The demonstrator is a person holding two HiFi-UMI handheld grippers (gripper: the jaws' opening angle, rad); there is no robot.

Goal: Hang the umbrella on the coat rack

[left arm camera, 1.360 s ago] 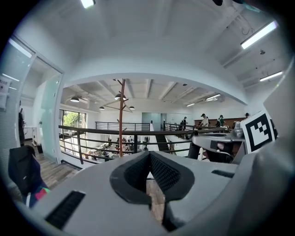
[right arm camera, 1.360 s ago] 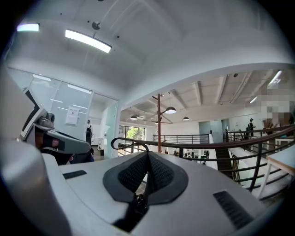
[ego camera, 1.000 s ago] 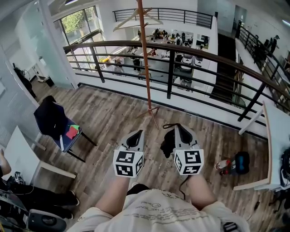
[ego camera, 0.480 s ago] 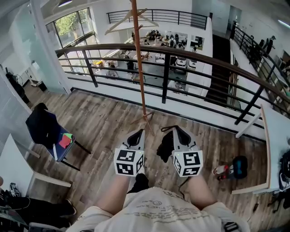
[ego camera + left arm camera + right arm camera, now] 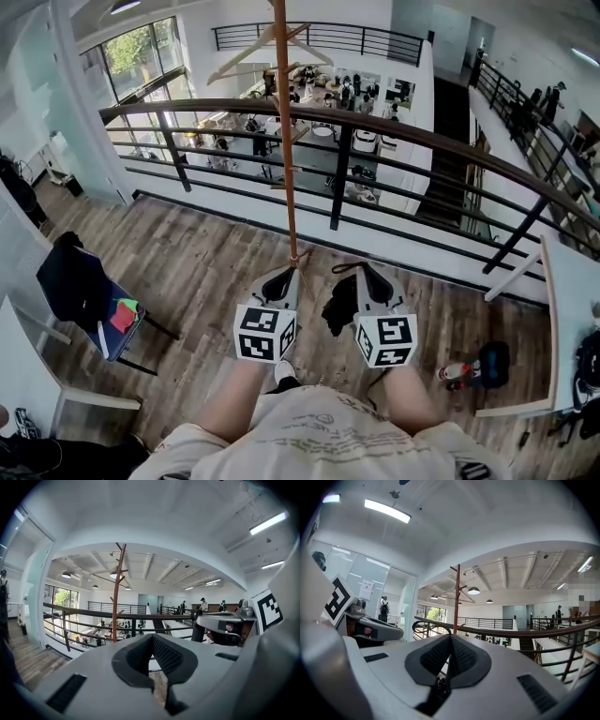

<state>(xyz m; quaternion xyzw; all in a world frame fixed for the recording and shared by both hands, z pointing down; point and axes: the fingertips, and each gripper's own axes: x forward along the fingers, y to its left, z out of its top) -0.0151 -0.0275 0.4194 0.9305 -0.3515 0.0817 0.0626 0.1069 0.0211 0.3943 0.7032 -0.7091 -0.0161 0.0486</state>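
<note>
1. At the foot of the coat rack (image 5: 285, 150), beside the railing (image 5: 441, 141), you are standing with both tongs held low in front of you.
2. Your right tongs (image 5: 362, 275) are clenching the umbrella (image 5: 338, 302). It is hanging as a folded black bundle just to their left, with its strap loop (image 5: 348, 265) sticking out past the tips. The right gripper view is showing dark material pinched between the pads.
3. Your left tongs (image 5: 280, 279) are clenched on nothing, and their own view is showing the pads meeting at the tip.
4. Step in hand, as I am reading it, is carrying the umbrella up to a peg (image 5: 242, 54). The pegs are branching off high on the pole, well above both tongs.
5. To do it well, be raising the right tongs with the loop leading. Be lining its opening up over an upturned peg, then lowering it on before releasing.
6. Be minding the slim pole, since a knock is likely rocking it. The left tongs are free for steadying it or spreading the loop.
</note>
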